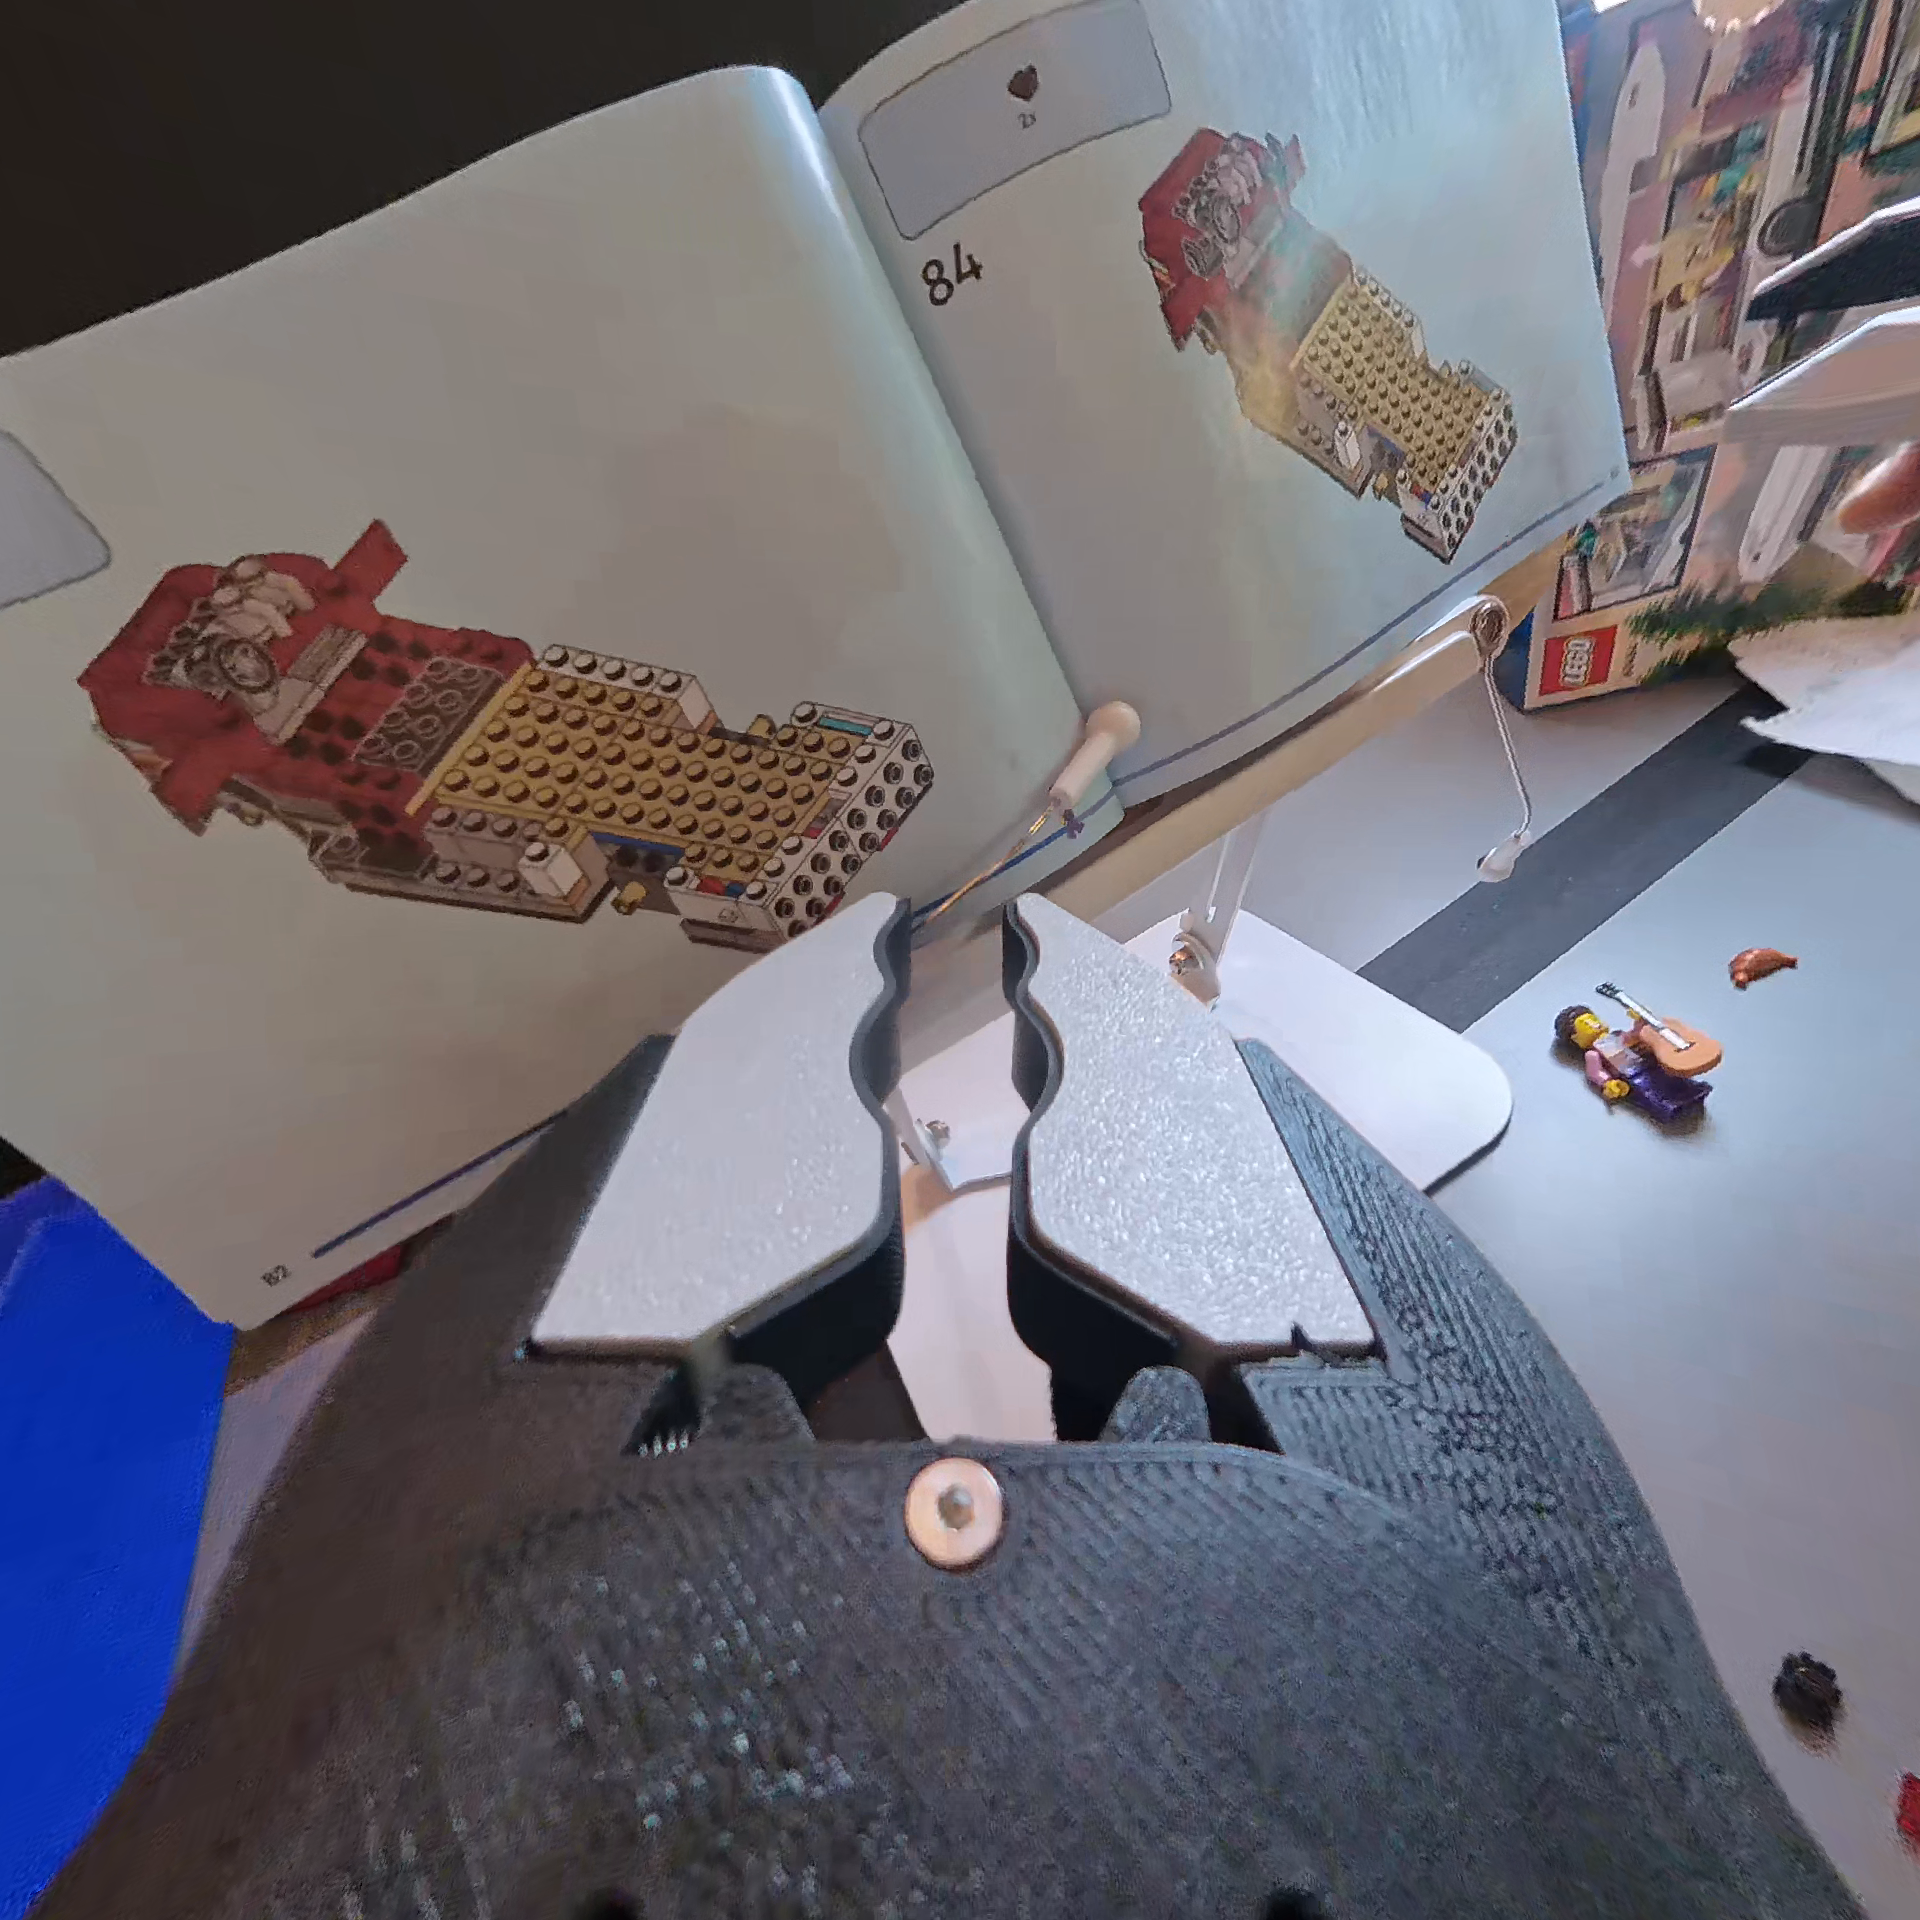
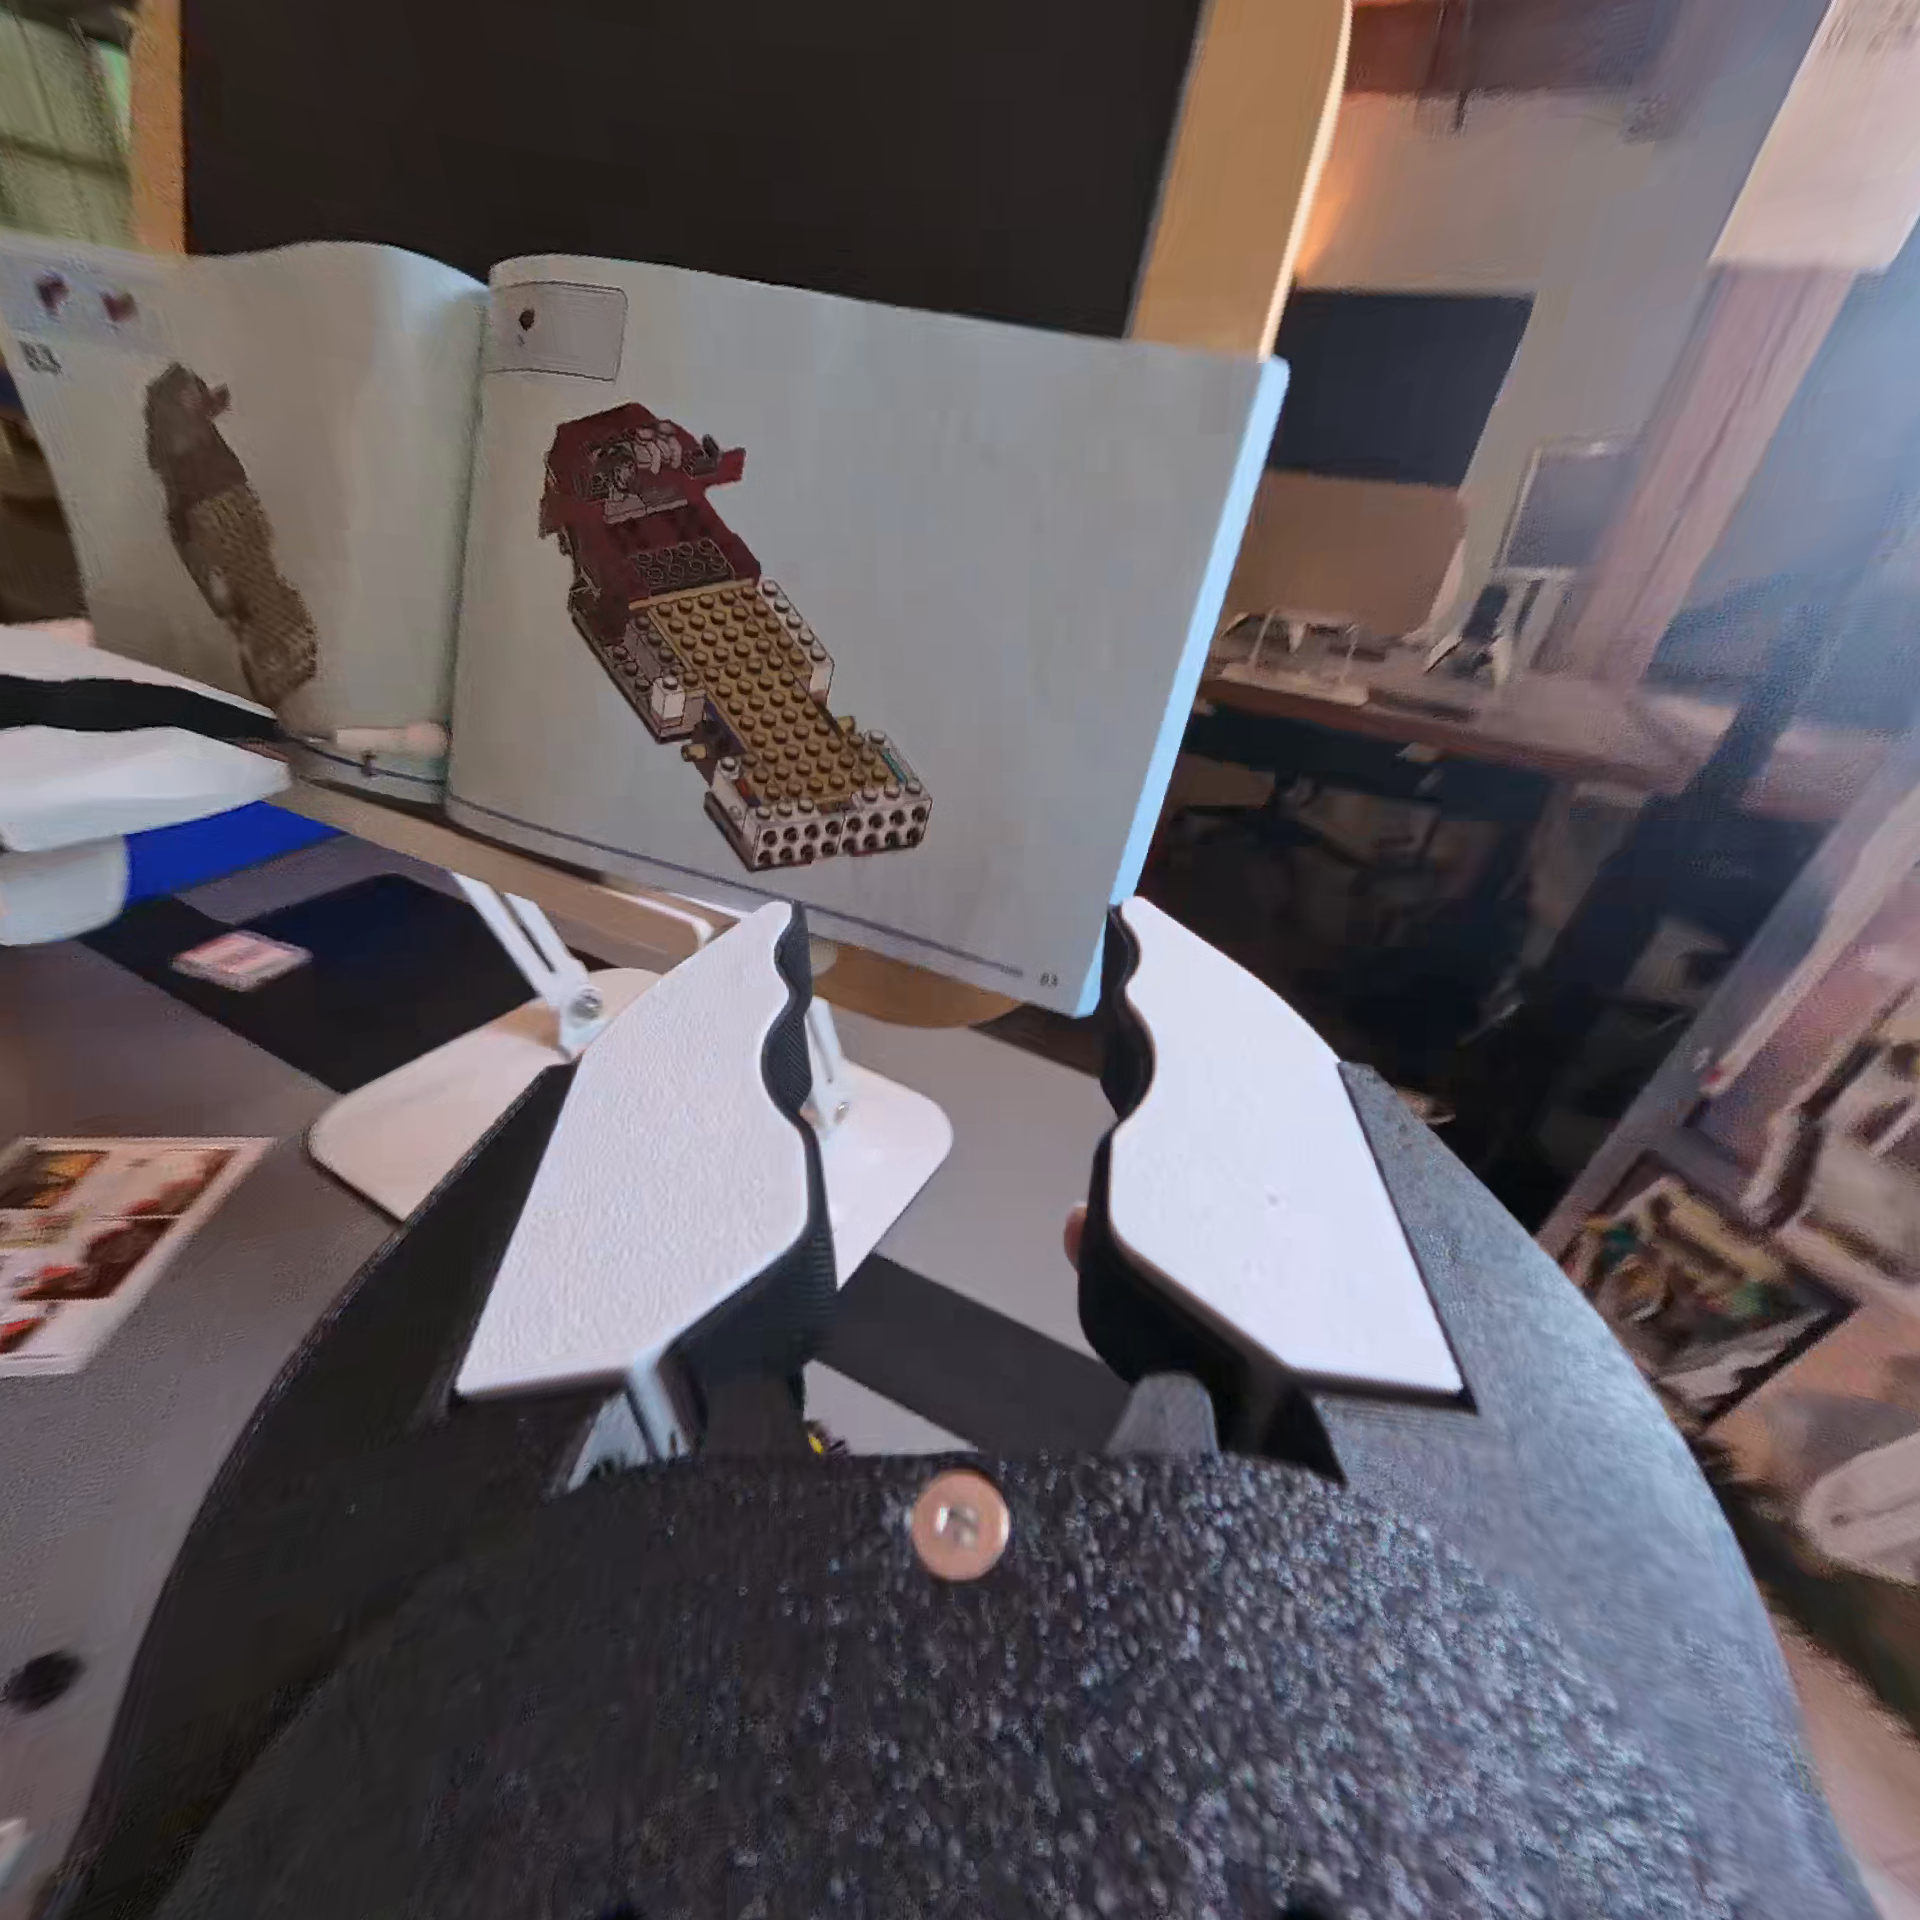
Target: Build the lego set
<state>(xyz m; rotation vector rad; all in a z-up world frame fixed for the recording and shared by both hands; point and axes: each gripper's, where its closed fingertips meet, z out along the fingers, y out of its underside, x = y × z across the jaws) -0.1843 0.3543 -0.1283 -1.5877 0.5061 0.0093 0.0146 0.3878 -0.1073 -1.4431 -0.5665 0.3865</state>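
Note:
An open instruction booklet (image 1: 623,416) stands on a white book stand (image 1: 1351,1039). My left gripper (image 1: 956,914) is just below the booklet's spine, jaws a little apart, with only the stand showing between the pads. A thin page-holder wire with a wooden knob (image 1: 1107,727) runs down to its left fingertip; I cannot tell whether they touch. My right gripper (image 2: 956,935) is wide open. The lower right corner of the booklet's right page (image 2: 1081,987) stands between its fingertips, close to the right finger, and the pads do not press it. The left gripper also shows at the left edge of the right wrist view (image 2: 125,748).
A toy minifigure with a guitar (image 1: 1631,1049), a small brown piece (image 1: 1761,964) and a dark piece (image 1: 1808,1688) lie on the grey table. A printed set box (image 1: 1662,416) stands behind, a blue object (image 1: 94,1403) at left. A leaflet (image 2: 104,1236) lies flat. The small brown piece (image 1: 1761,964) is about 20 cm from my right fingertips and 30 cm from my left.

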